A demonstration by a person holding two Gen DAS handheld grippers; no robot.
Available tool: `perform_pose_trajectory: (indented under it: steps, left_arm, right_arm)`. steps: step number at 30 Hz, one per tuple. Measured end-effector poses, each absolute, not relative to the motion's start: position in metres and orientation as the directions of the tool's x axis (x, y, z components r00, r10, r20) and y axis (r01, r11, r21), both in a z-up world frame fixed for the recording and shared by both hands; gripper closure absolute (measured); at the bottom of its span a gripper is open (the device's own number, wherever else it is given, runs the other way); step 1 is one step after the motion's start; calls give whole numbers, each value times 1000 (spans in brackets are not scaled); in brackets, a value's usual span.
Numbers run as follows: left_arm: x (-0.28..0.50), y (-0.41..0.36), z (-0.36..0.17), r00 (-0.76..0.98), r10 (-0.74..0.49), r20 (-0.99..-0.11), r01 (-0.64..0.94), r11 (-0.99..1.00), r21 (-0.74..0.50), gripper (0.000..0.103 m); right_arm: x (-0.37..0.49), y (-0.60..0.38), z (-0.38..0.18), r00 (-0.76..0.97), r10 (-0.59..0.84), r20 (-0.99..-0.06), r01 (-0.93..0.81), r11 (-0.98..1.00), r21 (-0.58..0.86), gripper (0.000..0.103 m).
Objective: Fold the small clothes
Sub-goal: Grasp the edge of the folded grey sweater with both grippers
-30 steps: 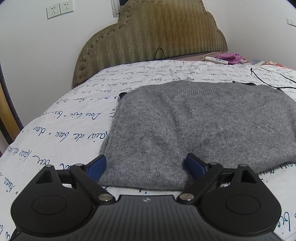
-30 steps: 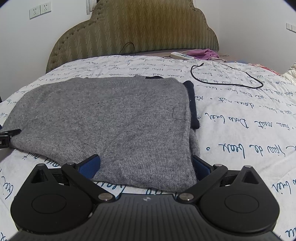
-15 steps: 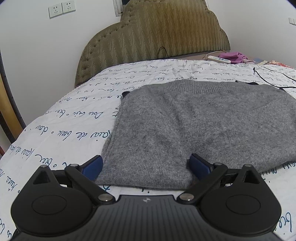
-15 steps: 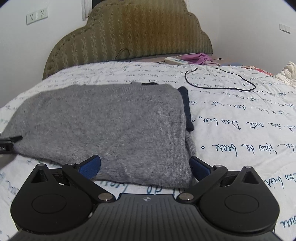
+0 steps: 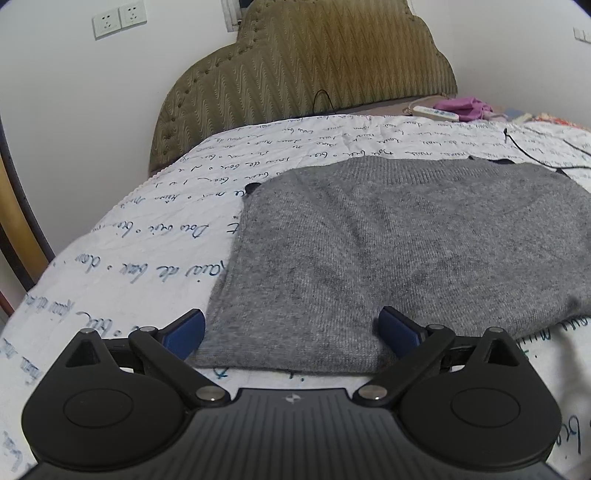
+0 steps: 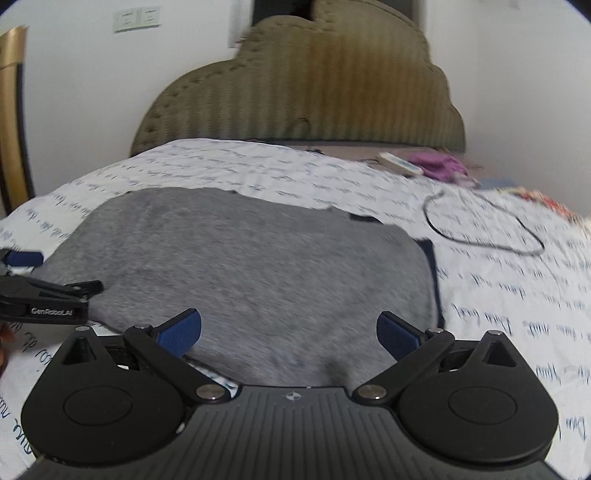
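we see the left gripper (image 5: 291,330) spread wide at the fuzzy grey knit sweater (image 5: 406,251), folded into a rectangle on the white script-printed quilt (image 5: 147,240). the right gripper (image 6: 289,332) gapes wide too, empty. behind, a padded olive headboard (image 5: 314,70).

Place: a home bedroom
Signs: padded headboard (image 5: 306,77); script-printed bedspread (image 5: 155,236); wall sockets (image 5: 119,19); a remote (image 5: 436,113)

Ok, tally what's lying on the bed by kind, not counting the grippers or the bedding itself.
Grey sweater: 1
Black cable: 1
White remote: 1
Purple cloth: 1
Total: 4
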State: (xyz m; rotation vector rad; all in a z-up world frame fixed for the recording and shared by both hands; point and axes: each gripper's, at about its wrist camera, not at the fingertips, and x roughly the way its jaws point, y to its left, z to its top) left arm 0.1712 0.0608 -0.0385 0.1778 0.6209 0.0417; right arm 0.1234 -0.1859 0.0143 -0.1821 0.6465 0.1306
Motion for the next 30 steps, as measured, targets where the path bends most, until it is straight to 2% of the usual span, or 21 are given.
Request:
perform_pose_trajectory:
  steps: [6, 10, 18, 23, 30]
  left_arm:
    - [174, 84, -12, 816, 87, -571, 25, 982, 186, 2]
    - [194, 111, 4, 793, 38, -608, 46, 991, 122, 2]
    - [261, 166, 7, 682, -201, -703, 63, 974, -217, 2]
    - [301, 182, -8, 584, -403, -705, 77, 892, -446, 2]
    - [349, 182, -25, 504, -549, -667, 94, 802, -589, 2]
  right_arm:
    - [122, -149, 13, 793, 94, -602, -282, 933, -226, 1]
    - [118, -120, 7, 795, 114, -596, -356, 883, -305, 2]
    - [98, -56, -17, 829, 113, -548, -459, 698, -549, 3]
    - [94, -30, -32, 845, 84, -528, -459, 621, -636, 6]
    - [113, 0, -41, 862, 67, -502, -438, 598, -671, 16]
